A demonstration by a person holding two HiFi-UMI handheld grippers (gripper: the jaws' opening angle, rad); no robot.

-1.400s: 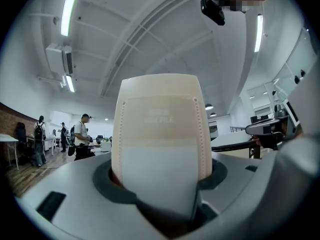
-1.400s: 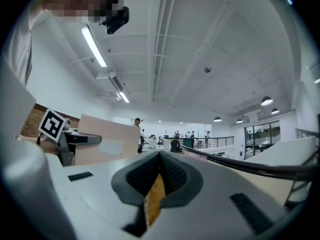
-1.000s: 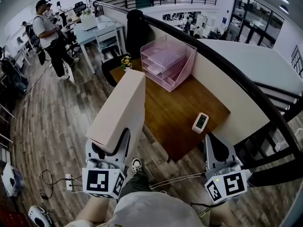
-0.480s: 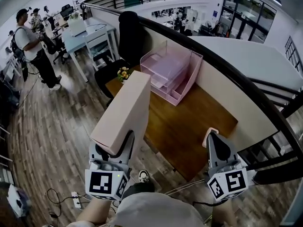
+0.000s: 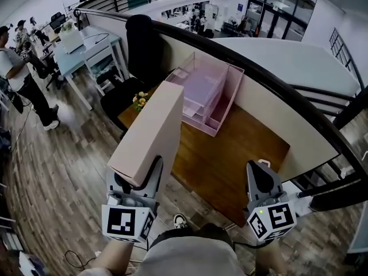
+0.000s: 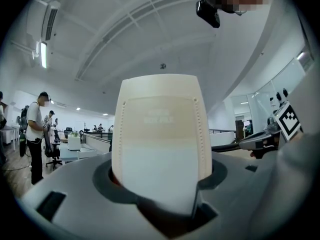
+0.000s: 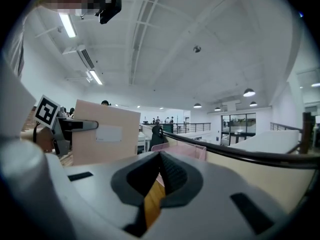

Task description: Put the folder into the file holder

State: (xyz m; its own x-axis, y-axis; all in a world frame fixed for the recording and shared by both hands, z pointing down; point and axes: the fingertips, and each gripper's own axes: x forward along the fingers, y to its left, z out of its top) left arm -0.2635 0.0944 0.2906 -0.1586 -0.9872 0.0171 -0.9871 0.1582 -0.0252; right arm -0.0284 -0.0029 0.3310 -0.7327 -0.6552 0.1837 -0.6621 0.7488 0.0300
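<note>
The left claw is clenched on the lower end of the beige box-type folder. Both jaws press against the folder's broad faces. The folder extends forward from the claw, tilted, over the wooden floor and the near left edge of the brown tabletop. The pink file holder stands on the tabletop ahead of this claw and slightly to its right, apart from the folder's far end. The right claw is empty, jaws drawn together, at the tabletop's near right edge, well apart from the left claw.
</note>
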